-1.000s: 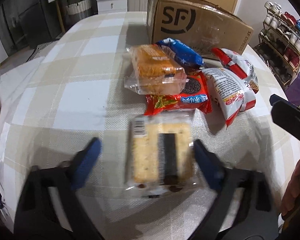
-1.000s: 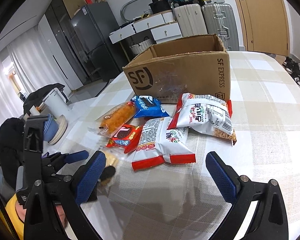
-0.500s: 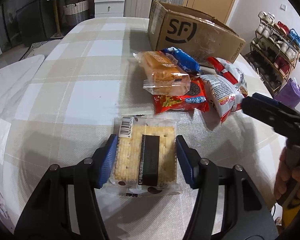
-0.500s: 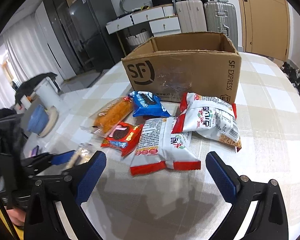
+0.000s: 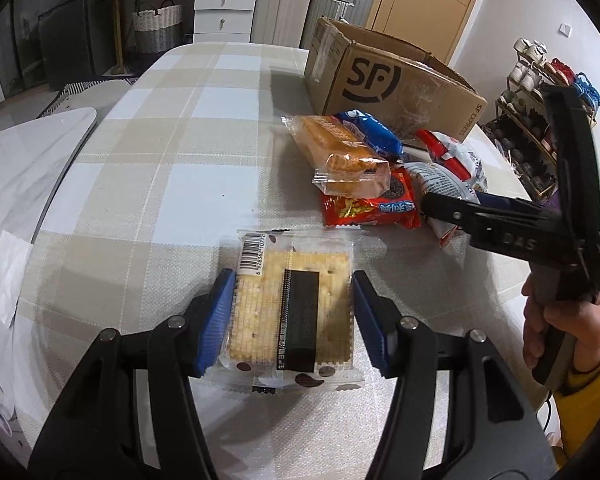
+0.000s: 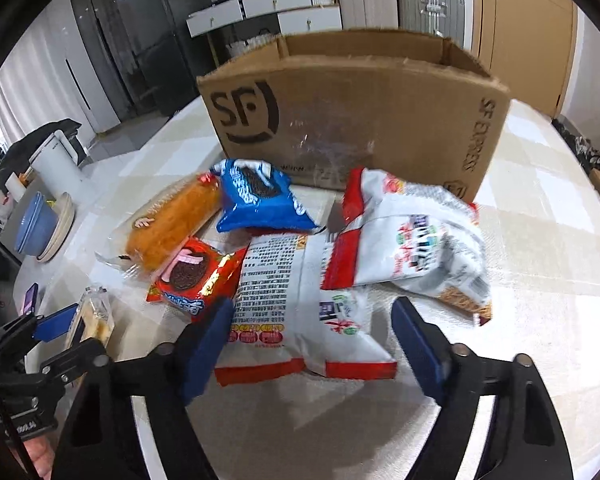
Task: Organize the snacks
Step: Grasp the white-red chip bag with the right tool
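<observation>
Left gripper (image 5: 292, 318) clamped on the cracker pack (image 5: 290, 304), well in front of the SF cardboard box (image 6: 356, 120). Right gripper (image 6: 312, 344) jaws closing around the white-and-red snack bag (image 6: 296, 300), pads not yet touching it; bag lies just before the box.

black grippers, ribbed blue fingers (image 5: 216, 322), silver screws, yellow sleeve (image 5: 592, 396).

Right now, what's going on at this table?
A person is sorting snacks beside a cardboard box. The left hand-held gripper is clamped on a cracker pack. The right hand-held gripper is closing around a white and red bag. Other packets lie in a heap by the box.
</observation>
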### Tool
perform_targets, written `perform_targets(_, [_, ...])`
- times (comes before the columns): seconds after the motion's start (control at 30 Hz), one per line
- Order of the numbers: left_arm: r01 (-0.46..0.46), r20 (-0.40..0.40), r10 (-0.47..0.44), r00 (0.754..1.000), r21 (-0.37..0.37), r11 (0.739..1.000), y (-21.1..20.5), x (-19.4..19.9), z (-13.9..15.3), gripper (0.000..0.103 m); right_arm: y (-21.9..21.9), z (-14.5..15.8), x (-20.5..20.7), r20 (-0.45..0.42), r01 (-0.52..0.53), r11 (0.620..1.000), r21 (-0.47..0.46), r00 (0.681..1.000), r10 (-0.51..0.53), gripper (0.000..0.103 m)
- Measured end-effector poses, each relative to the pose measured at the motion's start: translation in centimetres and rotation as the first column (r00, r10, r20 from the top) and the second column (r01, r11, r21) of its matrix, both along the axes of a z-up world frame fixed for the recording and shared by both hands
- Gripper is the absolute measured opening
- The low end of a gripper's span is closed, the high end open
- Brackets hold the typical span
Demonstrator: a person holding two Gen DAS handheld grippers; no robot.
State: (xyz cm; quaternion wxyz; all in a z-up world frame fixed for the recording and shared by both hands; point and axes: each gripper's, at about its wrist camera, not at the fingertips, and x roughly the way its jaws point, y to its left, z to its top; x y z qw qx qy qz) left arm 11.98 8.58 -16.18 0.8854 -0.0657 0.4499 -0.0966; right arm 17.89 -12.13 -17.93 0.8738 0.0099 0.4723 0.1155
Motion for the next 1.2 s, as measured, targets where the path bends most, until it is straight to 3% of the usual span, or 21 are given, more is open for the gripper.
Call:
perform_targets(0.2, [-0.006,-0.001,0.006,1.0,-0.007,1.0,0.2,0.1,0.0,0.055,1.4,-0.4,0.3,0.002,-0.028,0.996,-0.08,1.0,0.028,0.075])
perform_targets(0.33, [-0.008,-0.003,0.008,1.0,-0.009,1.0,0.2,0.1,0.1,0.055,1.2,-0.4,0.2,-0.001,-0.026,0.998,-0.05,1.0,0.025,0.07])
perform_targets(0.73, [0.003,0.025,-0.003,1.0,0.007,1.0,-0.8,-0.9,1.6,0.055,-2.9,0.4,-2.3,-0.019,-0.007,0.988,0.151,1.0,0.01,0.059])
perform_targets(1.0, [0.006,0.04,-0.008,0.999,0.029,1.0,-1.6,-1.9,2.8,0.055,-5.6,0.6,-5.4,-0.03,-0.007,0.949,0.315,0.999,0.017,0.058])
perform_targets(1.2, [0.017,0.048,-0.018,0.999,0.017,1.0,-2.3,-2.4,3.8,0.055,-7.5,2.3,-7.9,0.015,-0.017,0.918,0.397,1.0,0.012,0.057])
